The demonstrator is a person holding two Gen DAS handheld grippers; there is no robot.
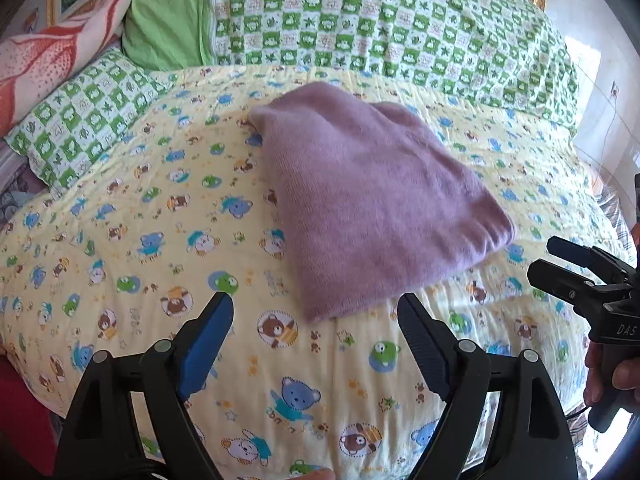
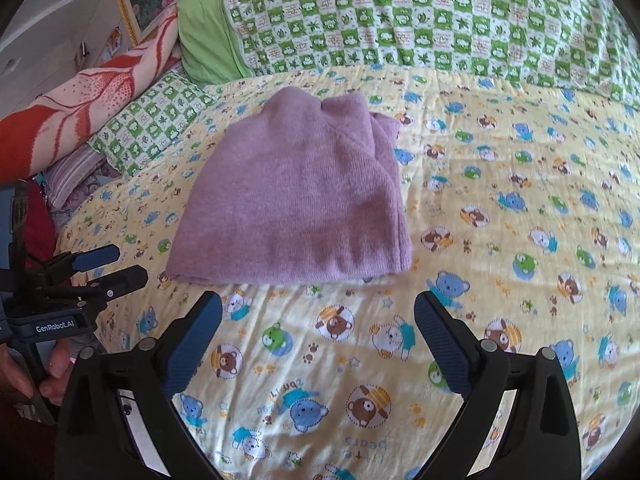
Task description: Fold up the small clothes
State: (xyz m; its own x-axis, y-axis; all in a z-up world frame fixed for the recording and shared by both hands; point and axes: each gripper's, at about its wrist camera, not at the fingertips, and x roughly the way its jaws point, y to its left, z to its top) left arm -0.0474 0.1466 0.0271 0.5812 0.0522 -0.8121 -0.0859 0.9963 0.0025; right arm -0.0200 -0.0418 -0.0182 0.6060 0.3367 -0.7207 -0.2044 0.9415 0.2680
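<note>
— Where is the garment?

— The purple knit sweater (image 1: 360,196) (image 2: 296,204) lies folded into a soft, thick wedge near the middle of the yellow quilt (image 1: 120,240) (image 2: 500,200). Its surface is fuzzy, fine-ribbed knit; the near edge is a rounded fold, the far end bunches into loose creases.

— And the quilt itself?

— Thin, puckered cotton, printed with little cartoon bears in blue, brown and green. It touches the sweater all along its underside.

— The claws?

— The left gripper (image 1: 316,316) (image 2: 108,266) hovers above the quilt with its fingers spread wide apart, nothing between them; the sweater's near corner sits just beyond the tips. The right gripper (image 2: 318,316) (image 1: 560,260) is likewise spread, empty, near the sweater's near edge but apart from it. Both have black plastic frames and blue ridged pads (image 1: 208,344) (image 2: 192,344).

— What lies farther back?

— A green-and-white checked blanket (image 1: 400,20) (image 2: 440,12), crumpled along the far side, with a plain lime-green cloth (image 1: 168,20) (image 2: 204,36) at its left. Further left, a red-and-cream patterned pillow (image 1: 52,56) (image 2: 80,96).
</note>
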